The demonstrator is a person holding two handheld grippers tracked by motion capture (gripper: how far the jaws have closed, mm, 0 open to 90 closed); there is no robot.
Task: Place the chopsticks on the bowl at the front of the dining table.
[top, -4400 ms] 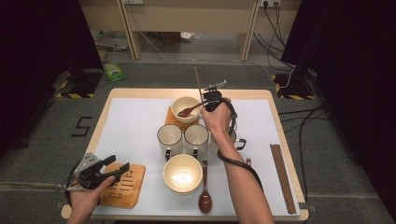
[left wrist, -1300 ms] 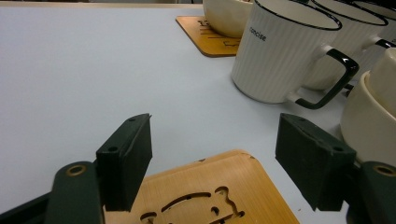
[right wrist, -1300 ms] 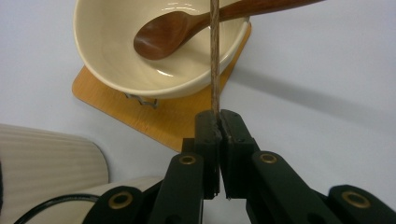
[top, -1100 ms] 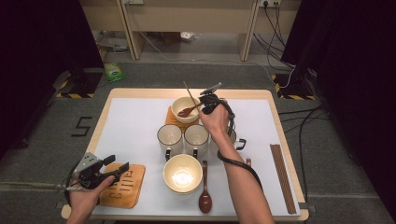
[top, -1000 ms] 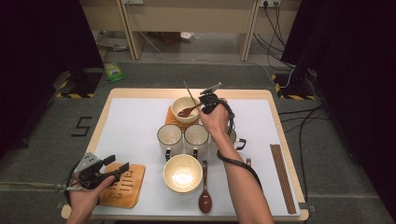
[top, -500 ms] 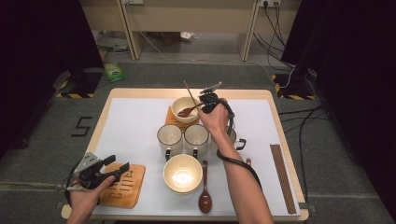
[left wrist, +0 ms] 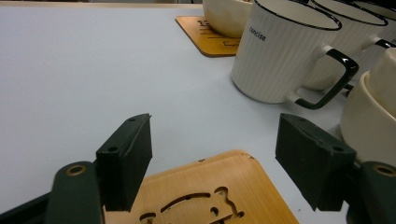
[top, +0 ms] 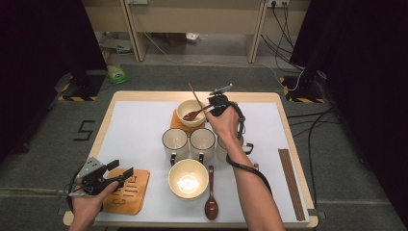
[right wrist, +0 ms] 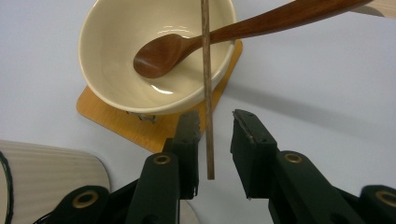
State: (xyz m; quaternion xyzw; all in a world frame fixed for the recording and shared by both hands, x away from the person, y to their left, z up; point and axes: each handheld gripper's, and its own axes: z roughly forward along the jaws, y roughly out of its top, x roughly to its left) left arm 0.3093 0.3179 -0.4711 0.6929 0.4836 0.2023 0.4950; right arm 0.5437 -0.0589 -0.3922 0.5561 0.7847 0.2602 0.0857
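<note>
My right gripper [right wrist: 215, 135] hovers at the right rim of the far cream bowl [right wrist: 112, 56], which sits on a wooden coaster [right wrist: 121, 121]. Its jaws have just been opening and stand apart. A thin brown chopstick [right wrist: 206, 70] stands between them, close to the left jaw, and leans across the bowl's rim. A dark wooden spoon [right wrist: 163, 53] lies in the bowl. From above, the right gripper [top: 216, 103], chopstick [top: 195, 96] and bowl [top: 190, 113] are at the table's far middle. My left gripper [top: 120, 175] is open over a bear-cutout coaster [top: 127, 192] at the near left.
White mugs [top: 175, 142] stand in a row mid-table, one partly behind my right forearm. A second cream bowl [top: 188, 179] and a spoon [top: 211, 197] lie near the front edge. More chopsticks [top: 291, 183] lie along the right edge. The nearest mug [left wrist: 280, 51] is right of the left gripper.
The chopstick, nearly upright in the earliest frame, has tipped down to the left across the bowl. Over the last second both hands have stayed in place.
</note>
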